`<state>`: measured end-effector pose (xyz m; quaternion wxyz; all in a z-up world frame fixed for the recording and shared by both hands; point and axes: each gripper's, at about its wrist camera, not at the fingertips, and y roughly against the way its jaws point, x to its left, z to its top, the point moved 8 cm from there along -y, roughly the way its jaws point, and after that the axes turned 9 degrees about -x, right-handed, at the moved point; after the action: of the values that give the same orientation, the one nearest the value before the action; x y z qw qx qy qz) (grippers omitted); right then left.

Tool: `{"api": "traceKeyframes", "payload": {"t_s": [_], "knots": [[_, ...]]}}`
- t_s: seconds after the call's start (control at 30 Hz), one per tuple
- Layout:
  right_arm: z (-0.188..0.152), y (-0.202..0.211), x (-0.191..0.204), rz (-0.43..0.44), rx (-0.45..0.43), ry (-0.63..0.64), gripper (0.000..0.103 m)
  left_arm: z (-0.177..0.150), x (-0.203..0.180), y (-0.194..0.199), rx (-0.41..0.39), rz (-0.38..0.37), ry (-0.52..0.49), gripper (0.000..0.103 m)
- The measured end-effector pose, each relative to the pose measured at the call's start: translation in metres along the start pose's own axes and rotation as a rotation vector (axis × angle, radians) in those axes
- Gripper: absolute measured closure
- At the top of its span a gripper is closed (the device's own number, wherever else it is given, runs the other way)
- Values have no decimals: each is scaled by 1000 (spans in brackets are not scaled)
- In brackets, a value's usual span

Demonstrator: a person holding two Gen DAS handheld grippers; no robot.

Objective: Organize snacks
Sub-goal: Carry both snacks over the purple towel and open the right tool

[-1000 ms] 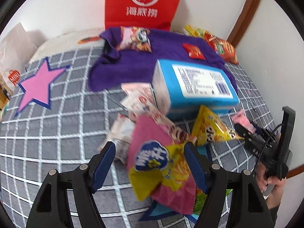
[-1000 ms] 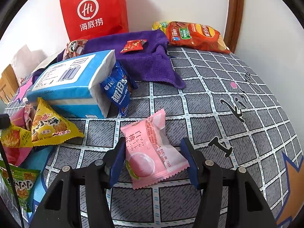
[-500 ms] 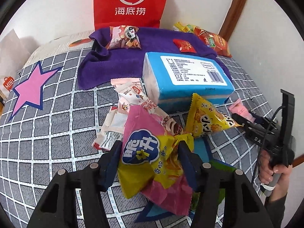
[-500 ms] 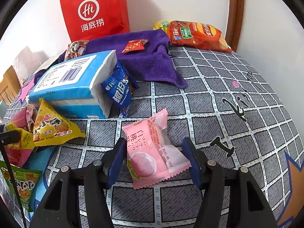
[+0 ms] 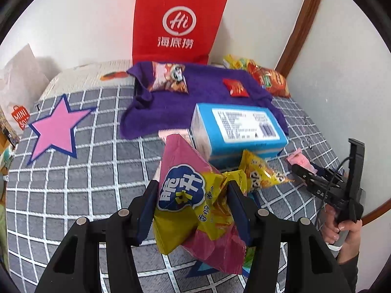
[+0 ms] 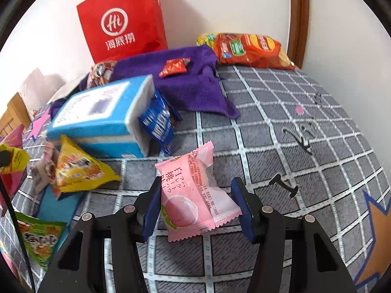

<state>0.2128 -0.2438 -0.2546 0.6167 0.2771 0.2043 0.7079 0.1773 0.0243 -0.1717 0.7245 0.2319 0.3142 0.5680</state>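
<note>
Left gripper (image 5: 190, 200) pinches the pink-yellow chip bag (image 5: 193, 202), lifted above the grey grid bedspread (image 5: 97, 146). Right gripper (image 6: 199, 205) straddles the pink packet (image 6: 193, 195) lying on the bedspread, fingers apart. White wall (image 6: 220, 5), red bag (image 5: 176, 24), purple towel (image 5: 195, 97) behind.

Open checked bedspread (image 5: 73, 183) lies bare toward the pink star (image 5: 55, 128), and more stretches clear on the far right (image 6: 305, 171). The middle is blocked: blue tissue box (image 5: 239, 129), yellow triangular packet (image 6: 78, 168), blue wrapper (image 6: 158, 127) crowd together, purple towel (image 5: 195, 97) behind.
</note>
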Motion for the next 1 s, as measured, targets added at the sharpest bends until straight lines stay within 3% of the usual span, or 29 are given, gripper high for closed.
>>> {"api": "traceKeyframes", "payload": {"t_s": [0.3, 0.5, 0.7, 1.0], "knots": [[81, 36, 18, 32, -120, 42, 48, 54, 1, -2, -76, 0, 5, 49], [140, 36, 37, 49, -175, 73, 48, 92, 0, -8, -108, 12, 6, 49], [187, 10, 60, 68, -149, 94, 48, 133, -4, -19, -130, 24, -1, 49], [233, -38, 81, 193, -106, 43, 48, 177, -4, -52, -146, 21, 9, 49]]}}
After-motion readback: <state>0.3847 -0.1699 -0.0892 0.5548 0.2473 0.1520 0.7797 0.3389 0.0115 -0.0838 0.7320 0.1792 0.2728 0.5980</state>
